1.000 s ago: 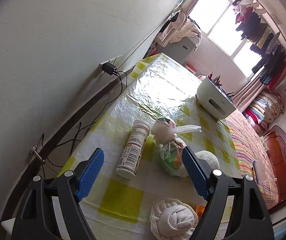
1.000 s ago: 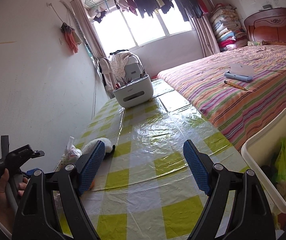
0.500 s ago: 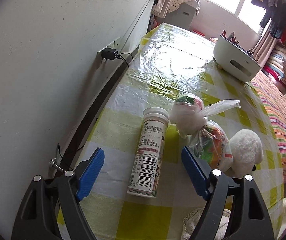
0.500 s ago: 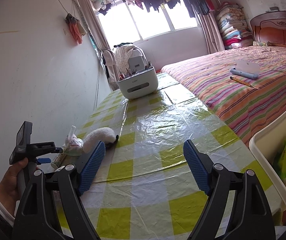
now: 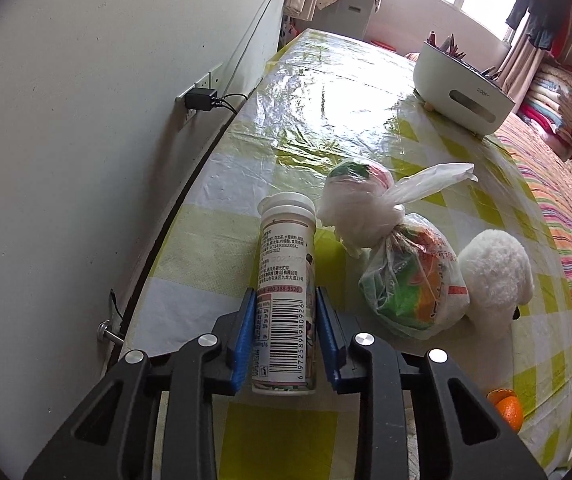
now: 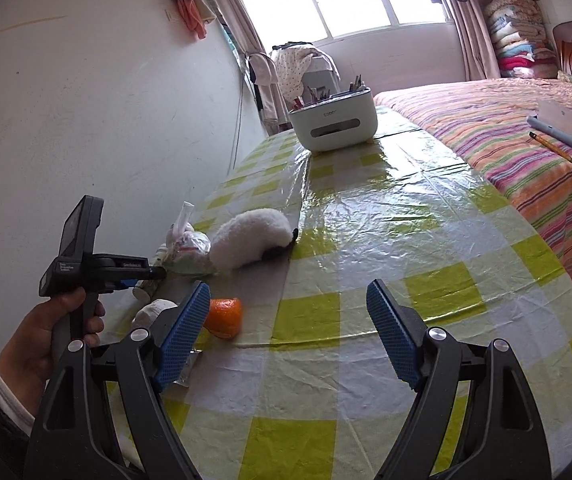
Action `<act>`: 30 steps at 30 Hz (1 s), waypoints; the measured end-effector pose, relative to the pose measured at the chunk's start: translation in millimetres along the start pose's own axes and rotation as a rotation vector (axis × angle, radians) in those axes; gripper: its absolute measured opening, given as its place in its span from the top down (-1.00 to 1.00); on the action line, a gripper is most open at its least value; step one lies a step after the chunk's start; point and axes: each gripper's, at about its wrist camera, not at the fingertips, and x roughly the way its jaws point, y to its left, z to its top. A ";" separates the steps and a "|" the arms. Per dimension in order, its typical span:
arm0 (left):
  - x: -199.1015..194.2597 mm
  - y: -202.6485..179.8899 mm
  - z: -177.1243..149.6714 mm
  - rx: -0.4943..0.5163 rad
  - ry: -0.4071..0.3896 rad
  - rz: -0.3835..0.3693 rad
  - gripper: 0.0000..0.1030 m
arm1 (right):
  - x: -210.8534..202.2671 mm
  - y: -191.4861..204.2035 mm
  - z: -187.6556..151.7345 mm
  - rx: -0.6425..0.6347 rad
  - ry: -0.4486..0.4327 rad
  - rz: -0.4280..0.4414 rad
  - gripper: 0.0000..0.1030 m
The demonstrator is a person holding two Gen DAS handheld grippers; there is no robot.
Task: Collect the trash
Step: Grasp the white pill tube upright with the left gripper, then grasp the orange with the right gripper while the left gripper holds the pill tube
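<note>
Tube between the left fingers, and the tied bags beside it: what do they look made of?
The tube looks like rigid white plastic with a glossy printed label and barcode, capped. The tied bags are thin translucent plastic film, crinkled and knotted, with coloured wrappers showing through.

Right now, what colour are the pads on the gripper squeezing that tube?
Blue, textured pads on black arms of the left gripper, clearest in the left wrist view, clamped on the white tablet tube.
</note>
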 end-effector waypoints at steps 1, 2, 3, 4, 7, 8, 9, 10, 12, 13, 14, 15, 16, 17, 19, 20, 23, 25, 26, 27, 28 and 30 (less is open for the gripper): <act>-0.8 -0.3 -0.5 -0.003 0.001 -0.002 0.45 | 7.3 4.9 0.0 -0.012 0.020 0.007 -0.54; -1.4 -0.2 -1.0 -0.006 0.002 -0.005 0.45 | 14.2 9.9 0.0 -0.027 0.040 0.012 -0.54; -2.5 0.0 -1.8 -0.008 0.003 -0.009 0.46 | 21.1 14.3 0.4 -0.041 0.058 0.021 -0.54; -3.6 -0.9 -2.3 -0.008 0.002 -0.013 0.46 | 27.5 18.5 0.4 -0.052 0.077 0.026 -0.54; -9.4 -0.6 -4.3 -0.008 -0.010 -0.018 0.46 | 45.7 28.7 0.0 -0.075 0.137 0.042 -0.54; -11.9 0.1 -4.8 -0.013 -0.016 -0.024 0.46 | 50.9 31.5 -0.7 -0.085 0.153 0.040 -0.53; -14.5 0.7 -5.2 -0.017 -0.023 -0.028 0.46 | 55.0 33.7 -1.3 -0.090 0.169 0.042 -0.53; -17.5 1.2 -5.5 -0.020 -0.030 -0.032 0.46 | 58.8 34.5 -0.5 -0.087 0.177 0.049 -0.53; -23.4 0.9 -5.6 -0.023 -0.043 -0.046 0.46 | 63.8 37.7 0.6 -0.093 0.184 0.045 -0.53; -26.3 -0.2 -6.3 -0.019 -0.048 -0.052 0.46 | 67.4 39.0 1.0 -0.099 0.193 0.042 -0.49; -29.4 -1.6 -7.1 -0.013 -0.054 -0.055 0.45 | 71.5 40.3 1.8 -0.102 0.207 0.045 -0.44; -32.8 -3.1 -8.4 -0.009 -0.062 -0.059 0.46 | 75.7 41.2 2.3 -0.103 0.224 0.045 -0.32; -35.8 -5.0 -9.2 -0.004 -0.068 -0.067 0.46 | 79.8 41.4 2.3 -0.103 0.244 0.042 -0.25; -39.2 -6.8 -10.1 -0.002 -0.074 -0.074 0.45 | 84.3 41.0 2.2 -0.098 0.264 0.048 -0.12; -46.6 -11.3 -11.9 0.007 -0.088 -0.090 0.45 | 90.4 38.3 1.6 -0.080 0.296 0.062 0.01; -50.4 -13.5 -12.8 0.012 -0.095 -0.100 0.45 | 92.3 36.5 1.3 -0.069 0.306 0.067 0.11; -63.5 -20.6 -16.4 0.027 -0.123 -0.122 0.45 | 91.6 31.5 -1.1 -0.046 0.303 0.076 0.32; -71.3 -24.5 -18.7 0.032 -0.139 -0.141 0.45 | 88.7 30.9 -1.6 -0.045 0.290 0.078 0.37; -74.9 -26.8 -20.1 0.034 -0.145 -0.149 0.45 | 86.1 30.3 -1.6 -0.043 0.275 0.075 0.38; -78.7 -28.8 -21.3 0.036 -0.154 -0.158 0.45 | 82.4 30.0 -1.9 -0.042 0.257 0.066 0.38; -82.1 -31.1 -21.9 0.037 -0.161 -0.168 0.45 | 78.4 29.4 -2.3 -0.041 0.239 0.058 0.38; -89.4 -35.9 -23.8 0.041 -0.176 -0.191 0.45 | 72.6 28.0 -2.7 -0.042 0.218 0.050 0.38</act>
